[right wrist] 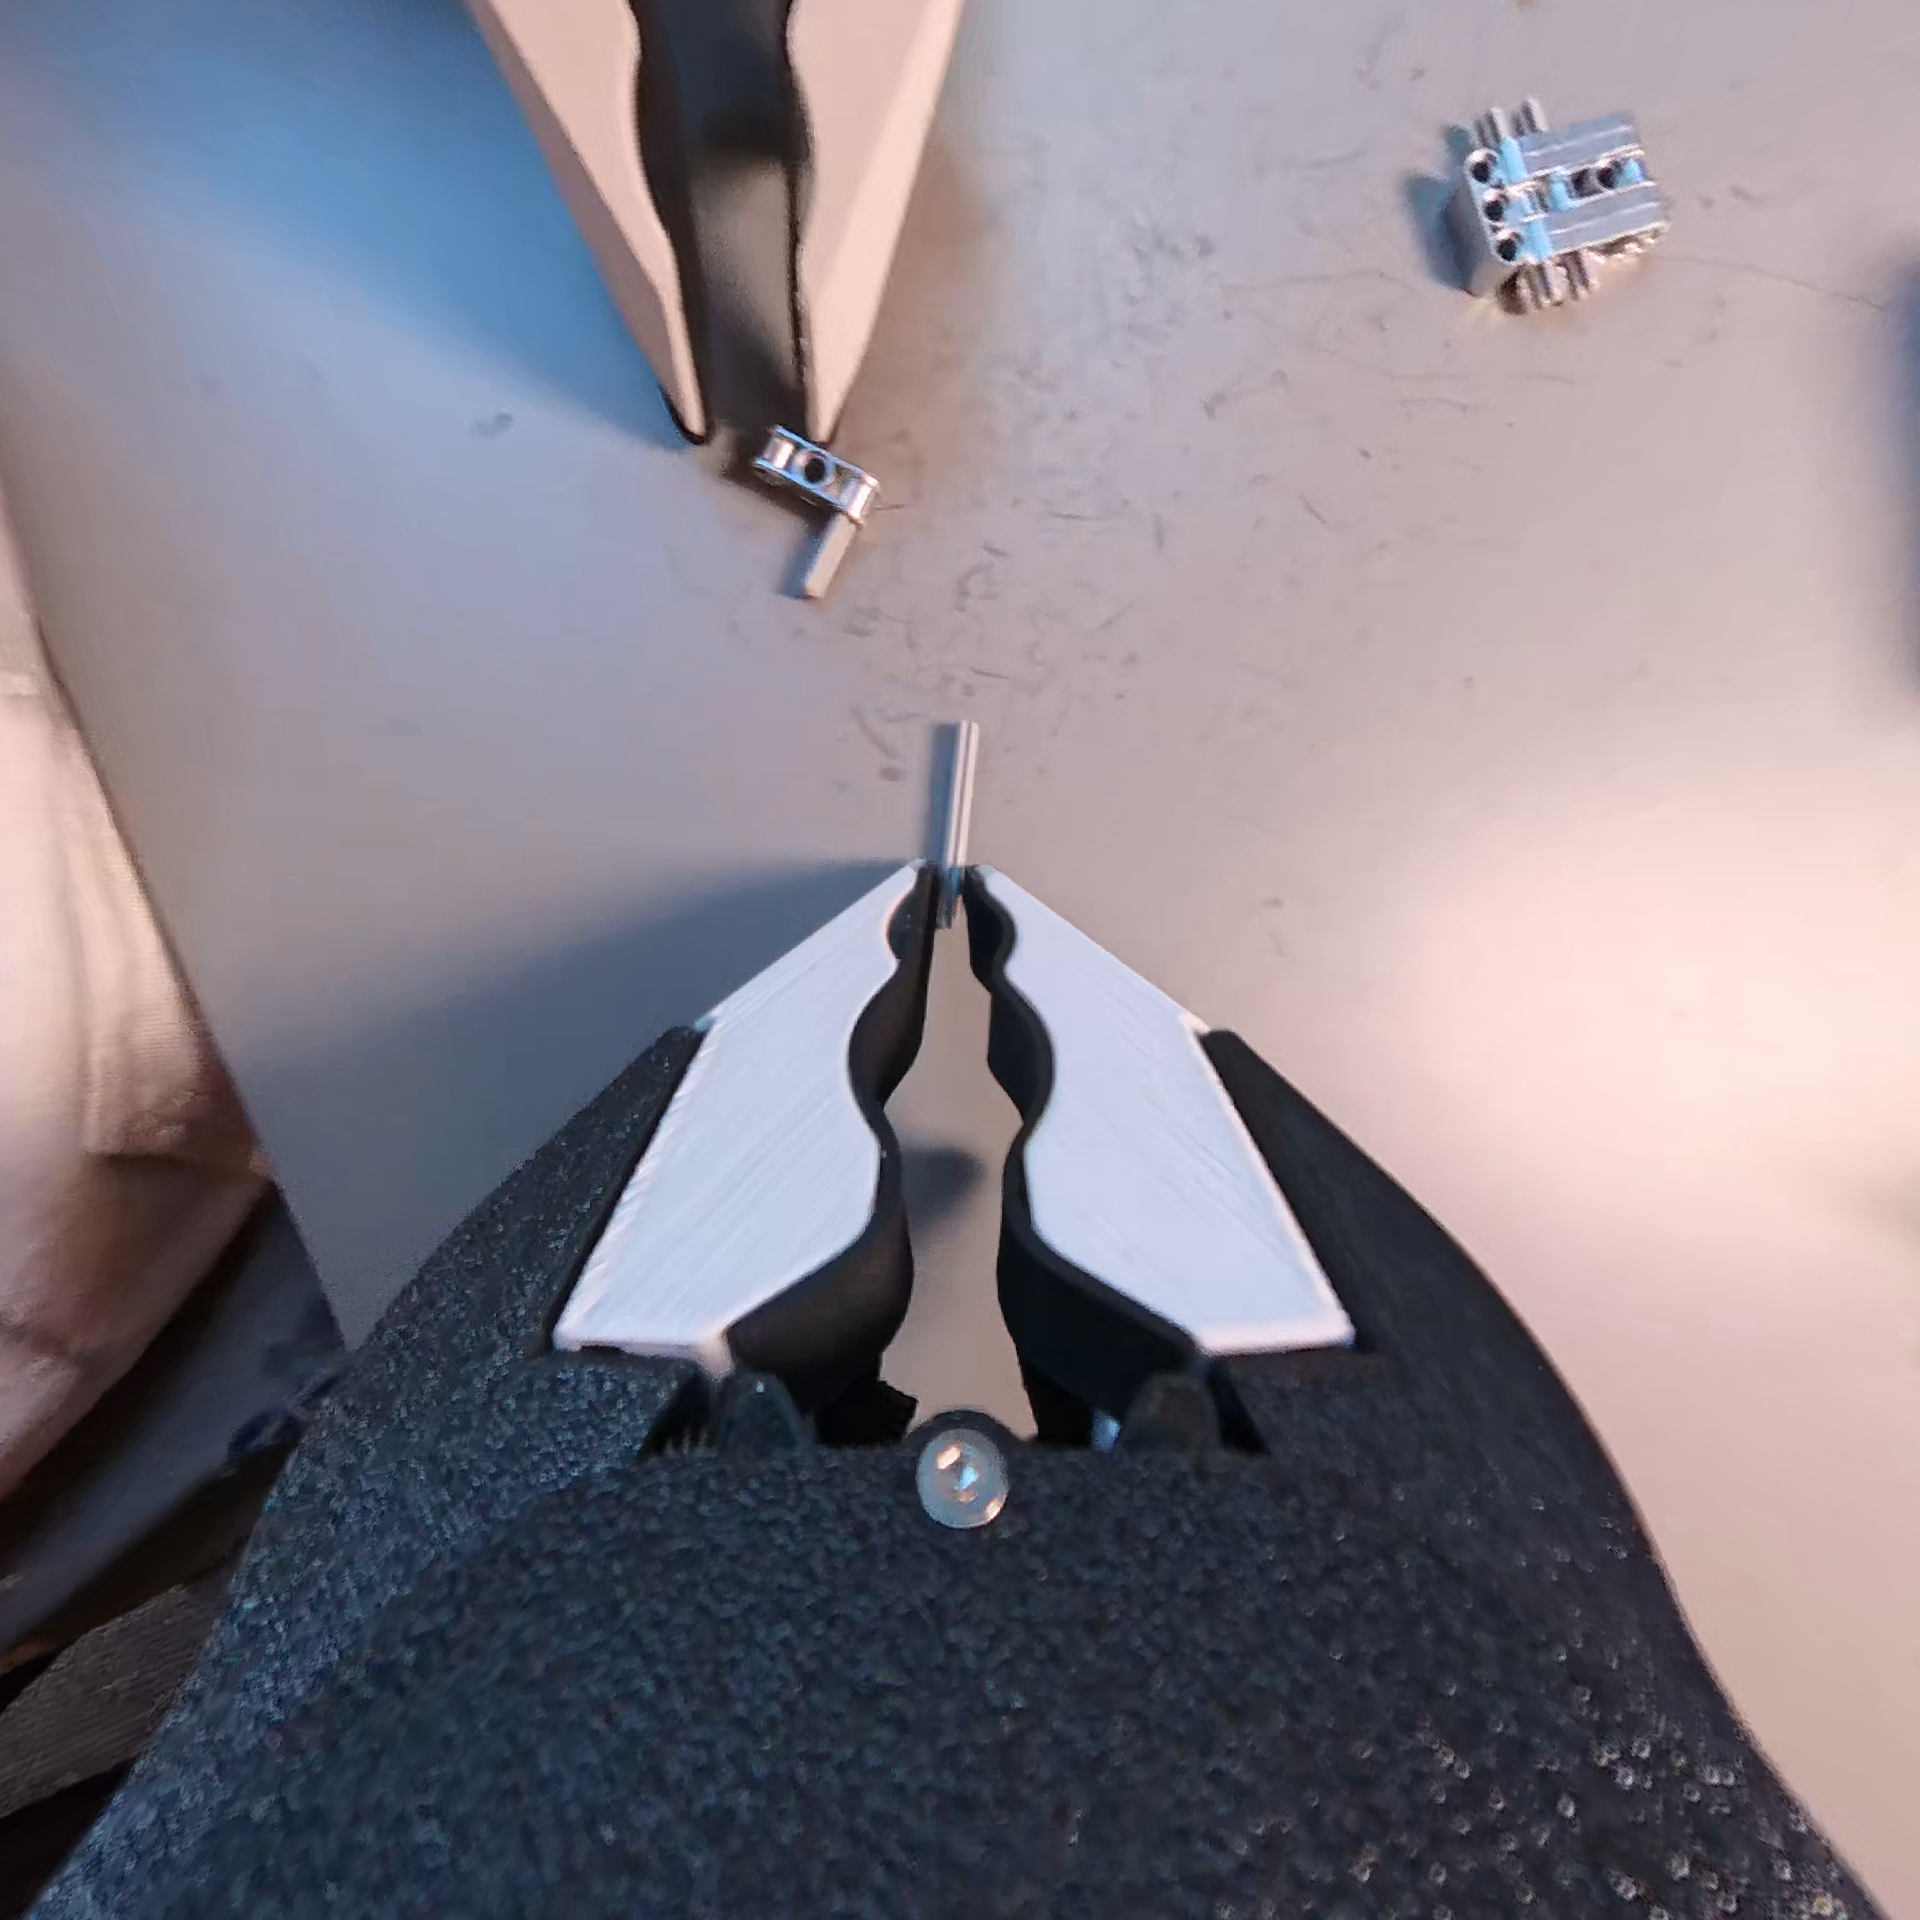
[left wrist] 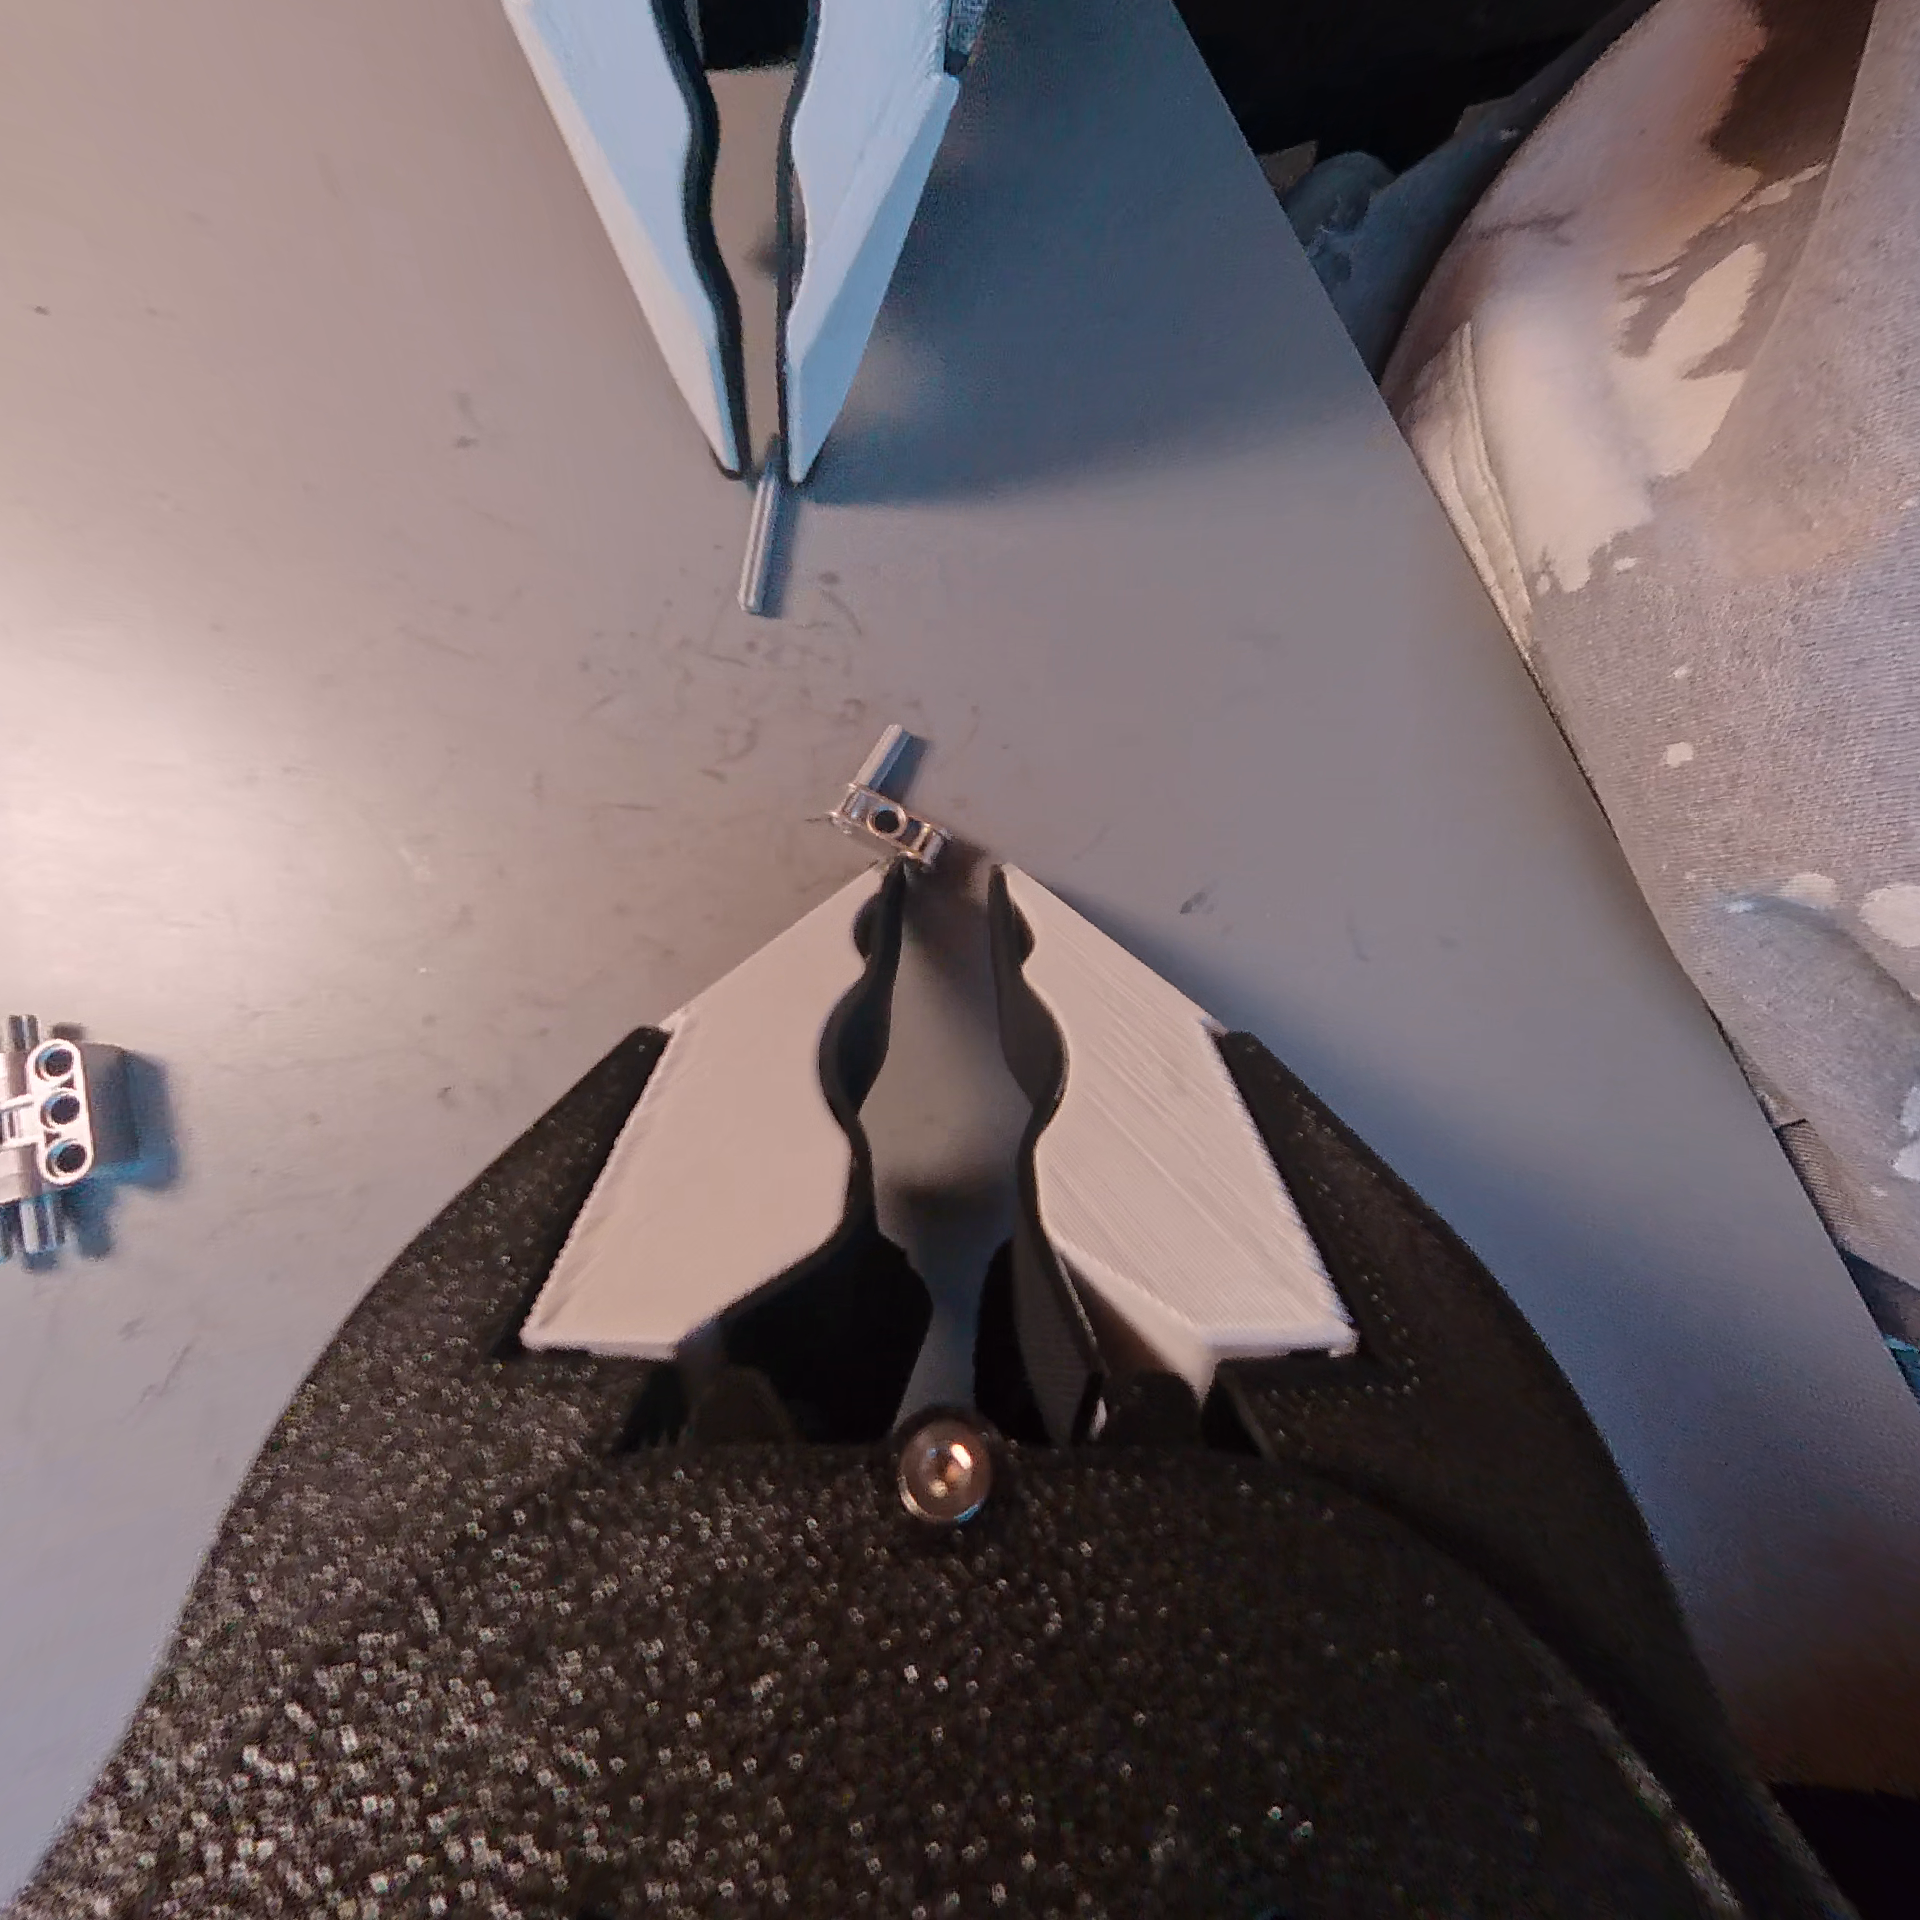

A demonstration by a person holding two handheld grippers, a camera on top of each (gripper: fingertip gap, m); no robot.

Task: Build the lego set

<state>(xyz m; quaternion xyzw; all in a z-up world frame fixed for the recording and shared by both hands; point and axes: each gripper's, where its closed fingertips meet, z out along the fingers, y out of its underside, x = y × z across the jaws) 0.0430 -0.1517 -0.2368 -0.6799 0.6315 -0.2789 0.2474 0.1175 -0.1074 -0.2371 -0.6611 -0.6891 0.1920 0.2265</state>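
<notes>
Grey plastic axle [right wrist: 957, 795], short and slim, sits pinched at its near end between the tips of the right gripper [right wrist: 943, 878]; its long axis runs straight out along the fingers, free end pointing away from the camera. From the left wrist view the same axle [left wrist: 764, 540] sticks out of the right gripper [left wrist: 767, 468], aimed down toward the left one.

Opposite it, the left gripper [left wrist: 940, 868] has its tips at a small grey connector piece [left wrist: 896, 821] with a round hole in its face and a stub of rod projecting from it. The fingers stand a little apart. The piece sits by the left finger's tip; whether it is truly clamped or only touched cannot be told. In the right wrist view that connector piece [right wrist: 819, 486] shows at the tips of the left gripper [right wrist: 758, 431], its stub angled down toward the axle.

The two grippers face each other tip to tip, the axle's free end and the connector near but apart, roughly in line though not quite.

Off to one side lies a grey block of stacked holed beams [right wrist: 1558, 203], untouched, well apart from both grippers; it also shows at the frame edge in the left view [left wrist: 57, 1117]. All rest over a scuffed grey tabletop [left wrist: 312, 520]. Beyond its edge, worn pale fabric [left wrist: 1714, 520].

No brands, labels or legible writing anywhere.
</notes>
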